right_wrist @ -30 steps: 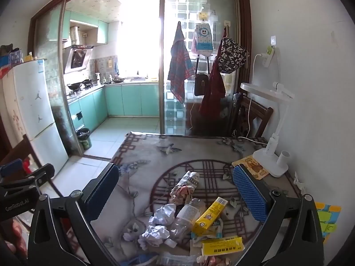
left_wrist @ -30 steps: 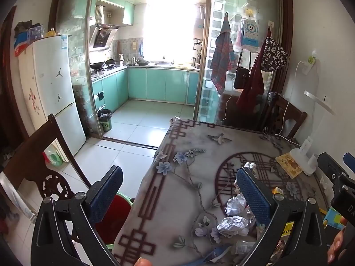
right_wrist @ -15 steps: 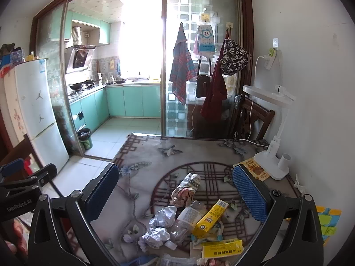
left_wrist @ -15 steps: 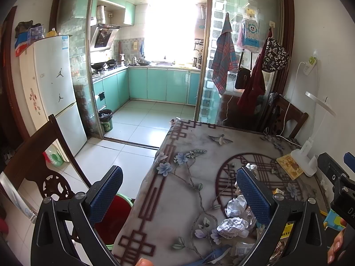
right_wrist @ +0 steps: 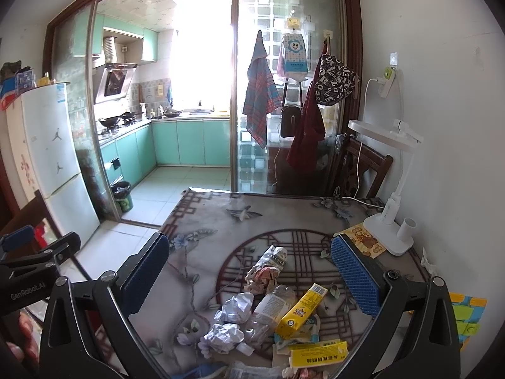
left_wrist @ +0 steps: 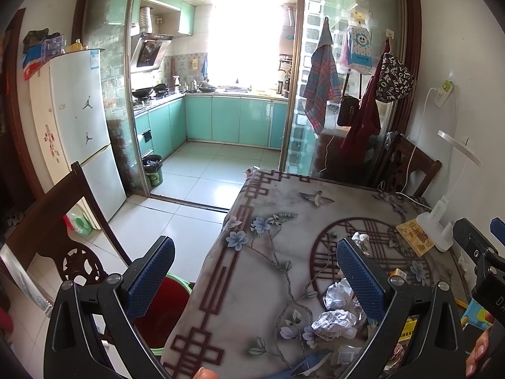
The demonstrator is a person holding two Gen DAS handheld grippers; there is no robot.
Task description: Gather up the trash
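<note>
Likely the crumpled paper ball (right_wrist: 224, 337) at six o'clock is light and soft; pinch its middle. Left gripper (left_wrist: 252, 279) and right gripper (right_wrist: 249, 276) gape empty.

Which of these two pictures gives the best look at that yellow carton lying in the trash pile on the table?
The right wrist view: the yellow carton lies in the open among the trash, its whole printed side showing. In the left wrist view only a small yellow end shows beside that gripper's blue finger.
</note>
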